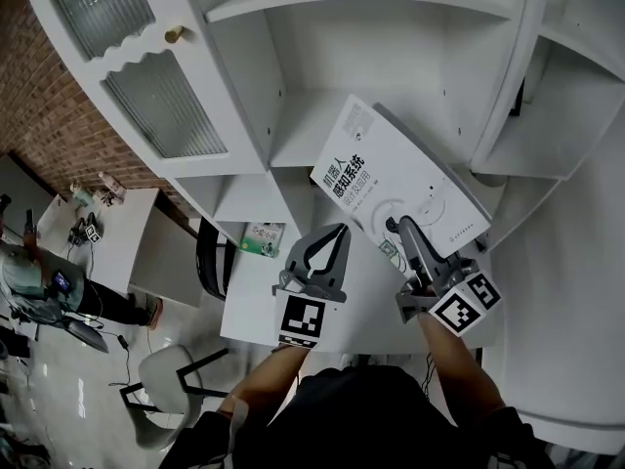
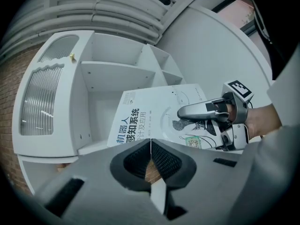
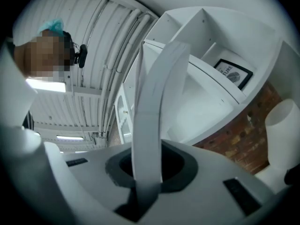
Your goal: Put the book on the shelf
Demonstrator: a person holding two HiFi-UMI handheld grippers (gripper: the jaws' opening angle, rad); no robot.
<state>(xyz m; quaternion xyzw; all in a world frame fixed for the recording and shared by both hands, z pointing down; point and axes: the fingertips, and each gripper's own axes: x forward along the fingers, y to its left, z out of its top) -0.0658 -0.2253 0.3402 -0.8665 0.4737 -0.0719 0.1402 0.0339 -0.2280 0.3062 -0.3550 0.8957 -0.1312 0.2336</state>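
Nearest the head camera, my two forearms reach forward, each carrying a gripper. The left gripper (image 1: 340, 233) has its fingers pressed together with nothing between them, as its own view confirms. Its tip lies close to the near left edge of the book (image 1: 391, 169); I cannot tell whether they touch.

The right gripper (image 1: 403, 228) has its fingers clamped on the book's near edge, with one finger lying across the white cover. In the right gripper view, the book appears edge-on as a pale strip rising from between the fingers.

I see the book held tilted in the air, cover facing up. Its far corner reaches in front of the open middle compartment of the shelf (image 1: 293, 135). It does not rest on any board.

Below the compartments, a small green-and-white packet (image 1: 262, 238) lies on a white surface (image 1: 249, 306).

Farther left, the shelf unit's glass door (image 1: 161, 115) carries a brass knob (image 1: 174, 34).

Beyond, the right gripper view shows a framed picture (image 3: 233, 72) in a far compartment and a brick wall (image 3: 234, 144).
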